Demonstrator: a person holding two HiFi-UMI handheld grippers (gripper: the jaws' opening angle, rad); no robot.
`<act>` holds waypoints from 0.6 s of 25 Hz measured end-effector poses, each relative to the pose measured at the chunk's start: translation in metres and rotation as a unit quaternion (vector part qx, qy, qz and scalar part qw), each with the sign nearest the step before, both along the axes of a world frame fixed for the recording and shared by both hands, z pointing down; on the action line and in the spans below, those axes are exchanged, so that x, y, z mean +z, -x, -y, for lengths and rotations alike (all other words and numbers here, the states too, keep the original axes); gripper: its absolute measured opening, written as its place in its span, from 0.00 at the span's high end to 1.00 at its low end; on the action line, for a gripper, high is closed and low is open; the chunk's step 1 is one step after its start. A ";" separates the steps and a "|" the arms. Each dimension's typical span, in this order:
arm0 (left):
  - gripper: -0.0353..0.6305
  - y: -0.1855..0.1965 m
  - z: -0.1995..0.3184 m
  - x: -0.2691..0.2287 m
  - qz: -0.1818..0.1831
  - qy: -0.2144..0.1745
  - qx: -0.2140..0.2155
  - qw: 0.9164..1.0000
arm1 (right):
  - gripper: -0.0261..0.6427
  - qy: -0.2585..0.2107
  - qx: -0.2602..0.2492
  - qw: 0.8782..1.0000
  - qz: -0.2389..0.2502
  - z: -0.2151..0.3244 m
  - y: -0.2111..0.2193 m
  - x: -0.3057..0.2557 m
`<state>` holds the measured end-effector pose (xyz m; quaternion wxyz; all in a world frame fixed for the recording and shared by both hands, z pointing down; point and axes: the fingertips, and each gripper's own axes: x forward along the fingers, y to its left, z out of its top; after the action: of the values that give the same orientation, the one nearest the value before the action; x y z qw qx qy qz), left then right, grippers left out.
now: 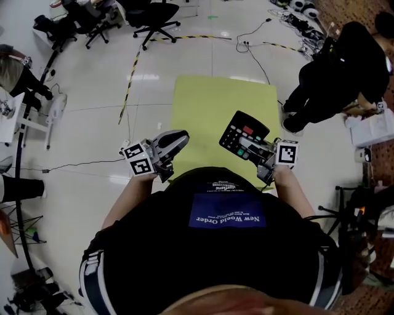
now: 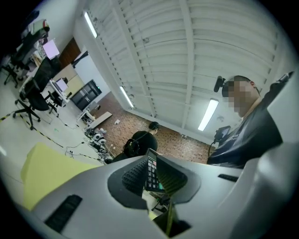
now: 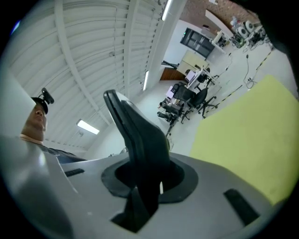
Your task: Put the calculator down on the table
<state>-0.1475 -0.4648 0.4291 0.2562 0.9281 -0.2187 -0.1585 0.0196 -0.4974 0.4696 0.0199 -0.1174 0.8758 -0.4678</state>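
Under right gripper (image 1: 251,147), calculator (image 1: 234,131) partly hidden

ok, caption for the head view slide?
Right gripper holds the calculator above the yellow table; left gripper alongside, empty.

Tbl: rect. top, flat matte yellow-green (image 1: 209,104), long axis running away from the camera. Same top shows as a yellow slab in left gripper view (image 2: 46,172) & right gripper view (image 3: 252,135).

Tbl stands on glossy white tiled floor (image 1: 80,117).

On floor:
- yellow-black striped hazard tape (image 1: 130,80), diag., from upper centre down twd tbl's left side
- thin black cables (image 1: 257,61) beyond tbl's far right corner
- black wheeled office chairs (image 1: 157,15) along top
- one long thin black cable (image 1: 80,164) left of tbl

Far top right, floor changes to brown brick-pattern surface (image 1: 345,9).
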 end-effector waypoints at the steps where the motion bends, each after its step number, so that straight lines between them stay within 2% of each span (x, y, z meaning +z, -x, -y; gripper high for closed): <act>1: 0.86 -0.010 0.007 -0.004 -0.003 0.000 -0.011 1.000 | 0.85 -0.003 -0.011 1.000 -0.006 0.011 -0.008 0.000; 5: 0.86 -0.038 0.016 -0.009 -0.010 0.001 -0.038 0.999 | 0.85 -0.015 -0.052 0.999 -0.002 0.030 -0.019 -0.003; 7: 0.86 -0.046 0.012 -0.006 0.002 0.005 -0.039 0.999 | 0.85 -0.017 -0.059 0.998 -0.003 0.031 -0.020 0.001; 11: 0.86 -0.056 0.016 0.002 0.052 -0.002 -0.028 0.998 | 0.85 -0.024 -0.054 0.998 0.007 0.035 -0.019 0.003; 15: 0.86 -0.053 0.018 0.006 0.045 -0.004 -0.013 0.999 | 0.85 -0.003 -0.035 0.999 0.024 0.030 -0.018 0.005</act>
<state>-0.0941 -0.4826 0.4351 0.2399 0.9326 -0.2412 -0.1208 0.0377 -0.5269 0.4742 0.0248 -0.0750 0.8802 -0.4680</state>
